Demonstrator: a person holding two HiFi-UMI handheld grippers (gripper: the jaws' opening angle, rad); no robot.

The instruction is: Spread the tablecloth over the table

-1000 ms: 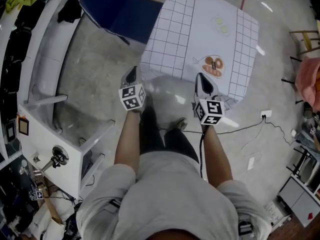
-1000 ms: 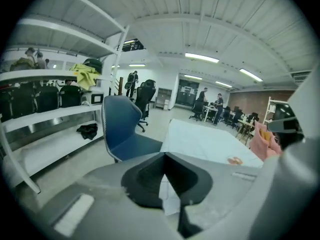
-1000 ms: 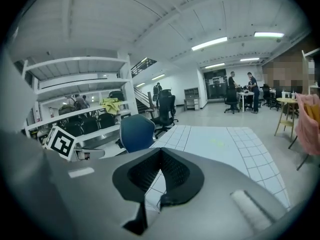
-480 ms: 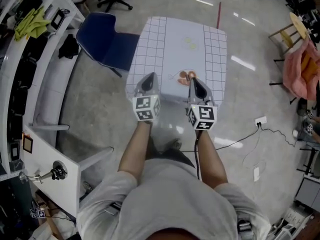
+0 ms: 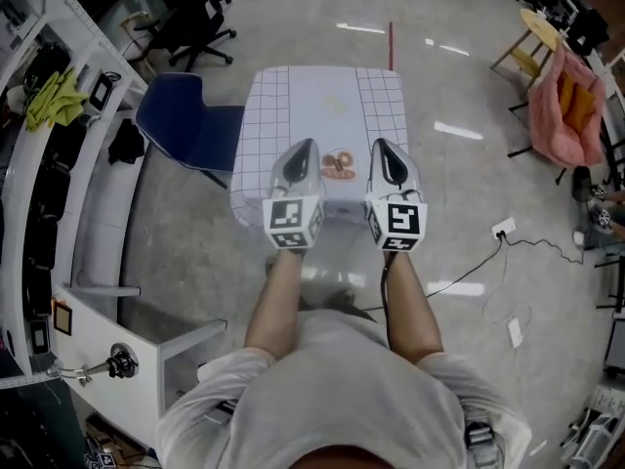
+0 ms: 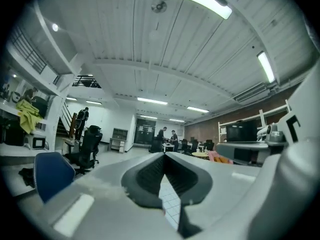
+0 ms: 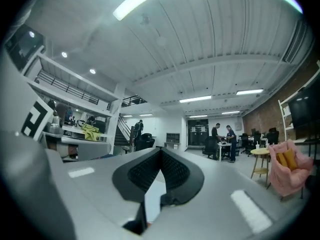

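Clenched on nothing, the left gripper (image 5: 304,149) and right gripper (image 5: 382,149) hover level over the tablecloth (image 5: 293,106) at its six o'clock edge, its length running toward twelve.

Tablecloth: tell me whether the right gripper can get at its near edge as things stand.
Probably yes. The right gripper hangs over the near edge of the tablecloth with nothing between them; its jaws are together, so they must open first.

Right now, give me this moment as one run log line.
tablecloth: spread flat, edges hanging | left gripper: shut, empty, raised at cloth's near side | right gripper: shut, empty, alongside | blue chair: left of cloth
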